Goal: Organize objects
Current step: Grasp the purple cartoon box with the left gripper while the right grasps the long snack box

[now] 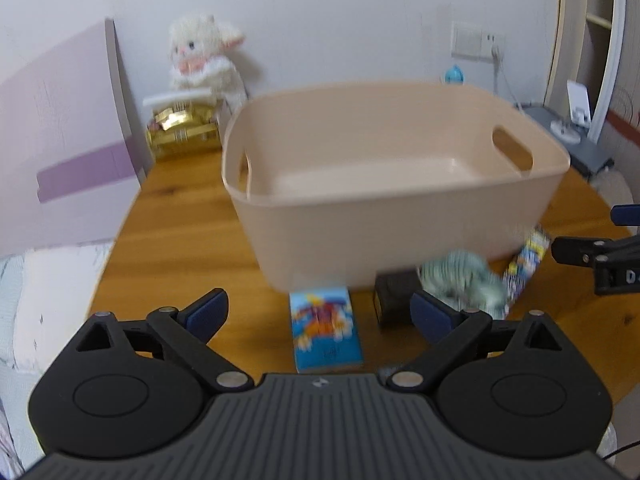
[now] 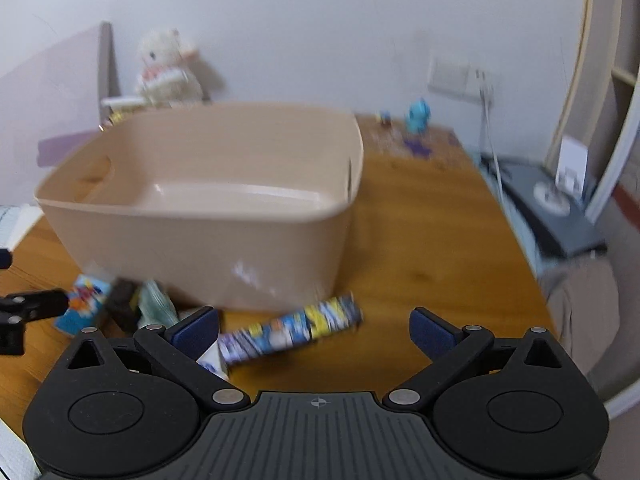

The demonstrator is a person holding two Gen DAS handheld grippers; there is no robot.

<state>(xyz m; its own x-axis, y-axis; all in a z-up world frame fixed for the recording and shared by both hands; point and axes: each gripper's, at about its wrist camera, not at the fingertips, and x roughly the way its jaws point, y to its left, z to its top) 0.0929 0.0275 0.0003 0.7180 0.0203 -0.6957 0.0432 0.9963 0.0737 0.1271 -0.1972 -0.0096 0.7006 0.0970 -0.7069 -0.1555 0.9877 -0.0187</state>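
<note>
A beige plastic bin (image 1: pixel 400 216) (image 2: pixel 208 236) stands empty on the wooden table (image 1: pixel 172 240). In front of it lie a blue picture box (image 1: pixel 325 330) (image 2: pixel 82 306), a black block (image 1: pixel 394 296) (image 2: pixel 122 308), a pale green striped bundle (image 1: pixel 466 280) (image 2: pixel 158 304) and a long colourful tube (image 1: pixel 526 264) (image 2: pixel 292 330). My left gripper (image 1: pixel 320 316) is open and empty, the blue box between its fingers. My right gripper (image 2: pixel 316 330) is open and empty, the tube between its fingers; it shows at the right edge of the left wrist view (image 1: pixel 600 260).
A white plush toy (image 1: pixel 204 60) and a gold box (image 1: pixel 184 132) sit at the back left by a pink board (image 1: pixel 60 140). A small blue figure (image 2: pixel 418 118) stands at the back right. A grey device (image 2: pixel 556 208) lies past the table's right edge.
</note>
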